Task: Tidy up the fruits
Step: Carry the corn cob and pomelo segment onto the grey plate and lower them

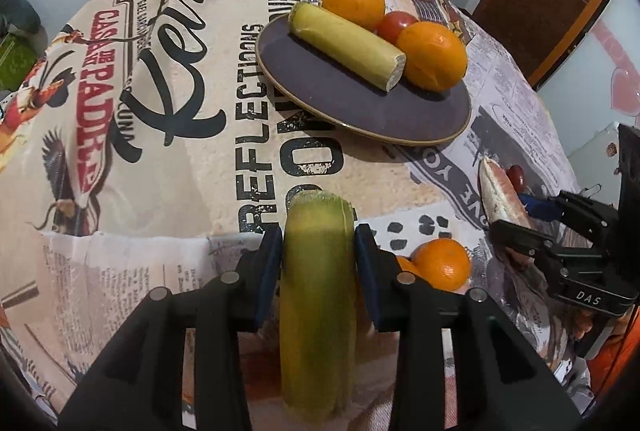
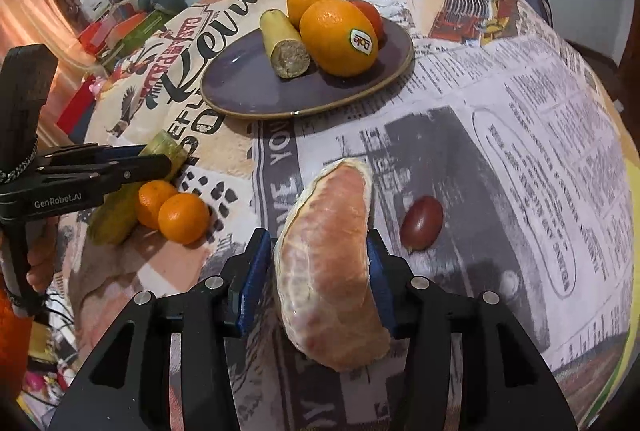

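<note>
My left gripper is shut on a yellow-green banana piece, held above the table's near part; it also shows in the right wrist view. My right gripper is shut on a peeled grapefruit segment, seen in the left wrist view too. A dark purple plate at the far middle holds another banana piece, two oranges and a red tomato.
Two small mandarins lie on the newspaper-print tablecloth below my left gripper. A dark red plum-like fruit lies right of my right gripper. Boxes and clutter stand beyond the table's left edge.
</note>
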`<state>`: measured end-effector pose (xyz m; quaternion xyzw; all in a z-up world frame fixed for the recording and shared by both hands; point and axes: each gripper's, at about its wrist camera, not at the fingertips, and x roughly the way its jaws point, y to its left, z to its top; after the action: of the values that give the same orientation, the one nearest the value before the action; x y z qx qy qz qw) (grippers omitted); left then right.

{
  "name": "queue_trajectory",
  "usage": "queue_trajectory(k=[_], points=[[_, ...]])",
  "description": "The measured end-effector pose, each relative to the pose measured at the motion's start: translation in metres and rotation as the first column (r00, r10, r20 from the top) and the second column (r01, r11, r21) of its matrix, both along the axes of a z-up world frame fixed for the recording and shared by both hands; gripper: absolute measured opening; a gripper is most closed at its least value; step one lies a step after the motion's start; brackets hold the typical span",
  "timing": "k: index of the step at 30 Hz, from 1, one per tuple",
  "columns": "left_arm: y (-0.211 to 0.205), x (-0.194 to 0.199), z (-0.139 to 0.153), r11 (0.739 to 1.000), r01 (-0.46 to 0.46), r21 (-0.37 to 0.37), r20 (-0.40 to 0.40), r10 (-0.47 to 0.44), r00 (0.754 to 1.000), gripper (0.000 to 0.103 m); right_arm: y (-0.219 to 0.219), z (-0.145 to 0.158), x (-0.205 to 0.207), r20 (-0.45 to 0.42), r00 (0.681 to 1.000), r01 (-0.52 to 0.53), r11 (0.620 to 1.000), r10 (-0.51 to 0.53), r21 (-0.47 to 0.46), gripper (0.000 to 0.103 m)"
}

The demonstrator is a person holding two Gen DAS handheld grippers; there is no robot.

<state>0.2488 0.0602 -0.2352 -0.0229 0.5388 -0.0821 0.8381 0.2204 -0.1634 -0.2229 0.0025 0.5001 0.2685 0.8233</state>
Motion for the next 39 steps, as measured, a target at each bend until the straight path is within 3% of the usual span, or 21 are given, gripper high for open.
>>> queue_trajectory(k=[4, 10, 20, 28, 39], points=[[0.001, -0.002, 0.001, 1.0, -0.004, -0.002, 0.014, 0.004, 1.0, 0.037, 0.003, 0.001, 0.0, 0.038, 0.999, 0.0, 1.0, 0.001, -0.025, 0.042], [0.002, -0.016, 0.019, 1.0, -0.012, 0.014, 0.068, 0.011, 0.998, 0.037, 0.0, 0.012, -0.004, 0.059, 0.998, 0.023, 1.0, -0.025, 0.019, 0.041], [0.01, -0.053, 0.081, 0.999, -0.052, -0.006, 0.203, 0.052, 0.978, 0.036, 0.002, 0.057, -0.02, 0.176, 0.984, 0.02, 0.999, -0.026, 0.036, 0.041], [0.005, -0.057, 0.119, 0.998, -0.056, -0.033, 0.296, 0.063, 0.953, 0.036, 0.0, 0.083, -0.023, 0.249, 0.968, 0.021, 0.999, -0.031, 0.043, 0.041], [-0.016, -0.043, 0.127, 0.999, -0.008, -0.052, 0.322, 0.024, 0.946, 0.036, -0.008, 0.096, -0.013, 0.286, 0.956, 0.039, 0.997, -0.058, 0.071, 0.041]])
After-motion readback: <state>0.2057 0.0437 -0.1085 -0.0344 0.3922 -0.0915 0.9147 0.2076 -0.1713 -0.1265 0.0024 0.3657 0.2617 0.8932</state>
